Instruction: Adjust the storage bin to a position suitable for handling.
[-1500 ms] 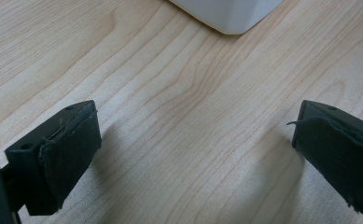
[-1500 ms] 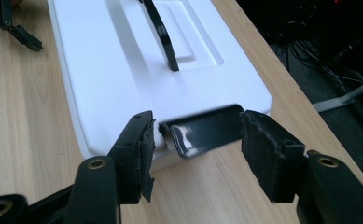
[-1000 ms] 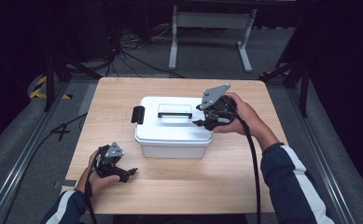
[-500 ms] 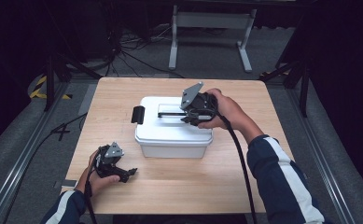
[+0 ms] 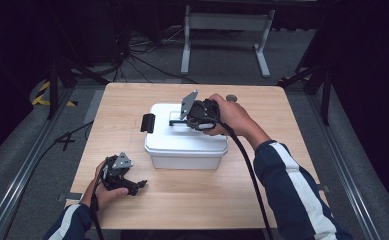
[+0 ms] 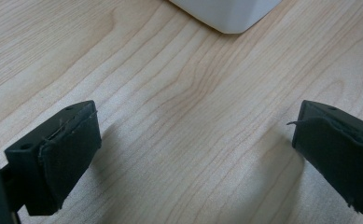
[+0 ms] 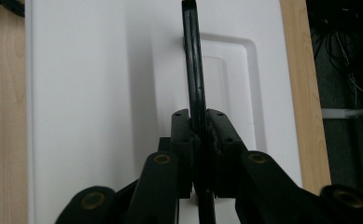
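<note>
Your right gripper [image 5: 184,118] sits over the top of the white rectangular plastic box [image 5: 184,145], which stands near the middle of the light wooden surface [image 5: 282,125]. In the right gripper view its fingers [image 7: 181,135] are pressed together on the thin black handle [image 7: 194,79] that stands on edge above the recessed panel of the white lid [image 7: 76,93]; the handle runs straight up between them. In the high view your right hand [image 5: 232,117] wraps the gripper body from the far right side of the box, and its black cable [image 5: 249,175] trails back along your striped dark sleeve [image 5: 292,190].

A black latch [image 5: 147,122] sticks out at the left end of the box lid.

Your left gripper [image 5: 137,186] rests low at the near left of the surface, well apart from the box, with your left hand [image 5: 102,187] around it. In the left gripper view its fingers [image 6: 69,144] stand wide apart with bare wood between them, and one rounded corner of the white box [image 6: 226,14] shows at the top edge. A small round grey disc [image 5: 231,98] lies on the surface beyond your right hand.
</note>
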Available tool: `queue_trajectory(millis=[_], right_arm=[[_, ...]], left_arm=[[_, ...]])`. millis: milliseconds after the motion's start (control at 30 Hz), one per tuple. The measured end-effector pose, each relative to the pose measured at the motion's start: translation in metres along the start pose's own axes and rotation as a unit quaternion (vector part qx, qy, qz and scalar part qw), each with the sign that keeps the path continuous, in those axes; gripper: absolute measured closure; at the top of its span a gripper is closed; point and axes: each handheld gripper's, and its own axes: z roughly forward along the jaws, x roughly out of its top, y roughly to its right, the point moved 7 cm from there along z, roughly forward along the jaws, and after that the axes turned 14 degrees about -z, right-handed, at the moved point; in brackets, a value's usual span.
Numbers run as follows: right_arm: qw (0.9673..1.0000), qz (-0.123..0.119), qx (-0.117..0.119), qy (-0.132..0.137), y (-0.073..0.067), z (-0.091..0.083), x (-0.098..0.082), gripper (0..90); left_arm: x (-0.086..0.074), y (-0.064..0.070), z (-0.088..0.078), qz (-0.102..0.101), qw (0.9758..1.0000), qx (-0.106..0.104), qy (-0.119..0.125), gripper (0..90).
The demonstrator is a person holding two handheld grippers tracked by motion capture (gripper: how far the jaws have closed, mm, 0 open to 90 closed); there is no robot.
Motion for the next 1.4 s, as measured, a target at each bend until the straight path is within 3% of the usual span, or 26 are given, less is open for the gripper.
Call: queue_trajectory(millis=[433,867,1133,1400], right_arm=[[0.9998,-0.018,-0.007,0.007,0.002,-0.002,0.0,83.9],[0.999,-0.023,-0.03,0.025,0.011,-0.021,-0.004,84.1],[0.9983,-0.002,-0.048,0.031,0.014,-0.039,-0.017,84.1],[0.9978,0.003,-0.057,0.034,0.014,-0.051,-0.033,84.1]], left_arm=[[0.0,0.0,0.0,-0.001,1.0,-0.001,0.0,1.6],[0.0,0.0,0.0,0.0,1.0,0.0,0.0,1.6],[0.0,0.0,0.0,0.0,1.0,-0.001,-0.002,1.6],[0.0,0.0,0.0,0.0,1.0,-0.001,-0.003,1.6]])
